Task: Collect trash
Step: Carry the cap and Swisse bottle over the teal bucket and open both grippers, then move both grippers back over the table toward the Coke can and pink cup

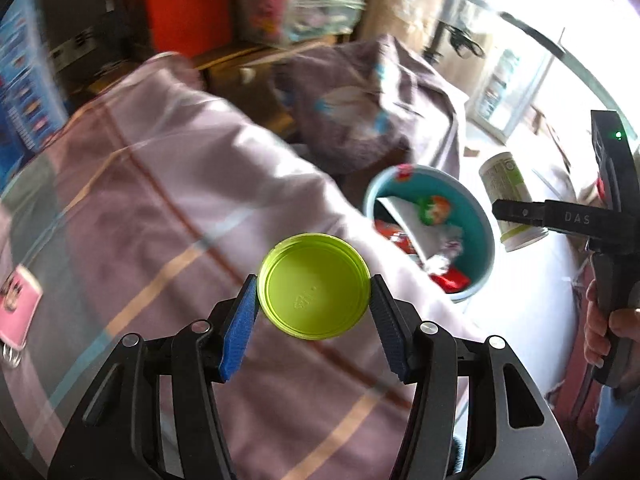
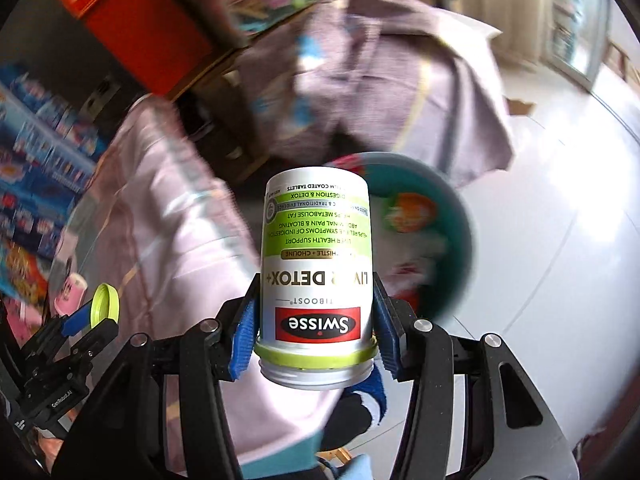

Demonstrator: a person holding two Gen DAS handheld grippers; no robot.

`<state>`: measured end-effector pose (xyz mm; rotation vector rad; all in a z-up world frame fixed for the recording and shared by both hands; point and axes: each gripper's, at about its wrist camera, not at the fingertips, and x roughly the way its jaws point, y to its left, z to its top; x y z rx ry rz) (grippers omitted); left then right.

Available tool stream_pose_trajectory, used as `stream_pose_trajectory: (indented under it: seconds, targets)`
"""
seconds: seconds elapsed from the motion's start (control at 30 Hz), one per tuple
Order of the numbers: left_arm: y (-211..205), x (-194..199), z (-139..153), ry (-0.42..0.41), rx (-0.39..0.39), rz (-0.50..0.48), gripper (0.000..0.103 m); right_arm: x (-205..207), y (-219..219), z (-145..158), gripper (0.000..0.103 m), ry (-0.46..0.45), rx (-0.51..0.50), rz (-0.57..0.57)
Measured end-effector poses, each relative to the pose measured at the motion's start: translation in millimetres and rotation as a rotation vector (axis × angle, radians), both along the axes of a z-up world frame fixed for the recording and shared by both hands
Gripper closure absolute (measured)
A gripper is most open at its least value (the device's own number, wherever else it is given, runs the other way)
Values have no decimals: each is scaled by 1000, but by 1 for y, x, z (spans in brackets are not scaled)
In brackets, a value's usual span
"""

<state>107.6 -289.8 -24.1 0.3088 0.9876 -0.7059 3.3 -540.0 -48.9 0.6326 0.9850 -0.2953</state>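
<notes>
My left gripper (image 1: 314, 294) is shut on a lime-green bottle lid (image 1: 314, 286), held above a pink plaid bedcover (image 1: 160, 200). My right gripper (image 2: 316, 320) is shut on a white and green Swisse supplement bottle (image 2: 316, 264), held upside down with its open neck toward the camera. The bottle also shows in the left wrist view (image 1: 510, 200), to the right of a teal trash bin (image 1: 478, 216). The bin holds wrappers and paper. In the right wrist view the bin (image 2: 460, 216) lies just behind the bottle, and the left gripper with the lid (image 2: 105, 305) is at the lower left.
A purple-grey pillow (image 1: 360, 100) lies behind the bin. An orange box (image 1: 184, 0) and cardboard boxes stand at the back. Blue boxes (image 2: 36, 152) line the left. White floor (image 2: 540, 220) spreads to the right. A pink item (image 1: 16, 308) lies on the bedcover.
</notes>
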Motion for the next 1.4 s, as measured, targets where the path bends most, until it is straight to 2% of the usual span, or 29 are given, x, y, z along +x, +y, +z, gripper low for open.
stream_pose_trajectory:
  seconds: [0.17, 0.47, 0.53, 0.6, 0.9, 1.03, 1.17, 1.23, 1.4]
  targets:
    - [-50, -2, -16, 34, 18, -78, 46, -15, -32, -14, 55, 26, 8, -57]
    - [-110, 8, -49, 80, 59, -157, 46, 10, -42, -52, 54, 82, 48, -51]
    - [-116, 11, -52, 81, 64, -177, 46, 16, -41, -55, 44, 85, 54, -49]
    - [-122, 14, -56, 86, 65, -190, 46, 20, -41, -55, 40, 84, 51, -46]
    - [-143, 24, -74, 110, 91, -219, 46, 22, -52, -50, 30, 92, 22, -78]
    - [-155, 25, -79, 117, 101, -232, 45, 21, -57, -54, 30, 107, 27, -96]
    - [-164, 28, -79, 118, 107, -229, 36, 17, -63, -57, 28, 120, 36, -123]
    - [-161, 29, -77, 113, 96, -218, 23, 17, -64, -58, 27, 126, 38, -126]
    - [-149, 32, -73, 114, 82, -196, 15, 17, -61, -60, 24, 145, 51, -126]
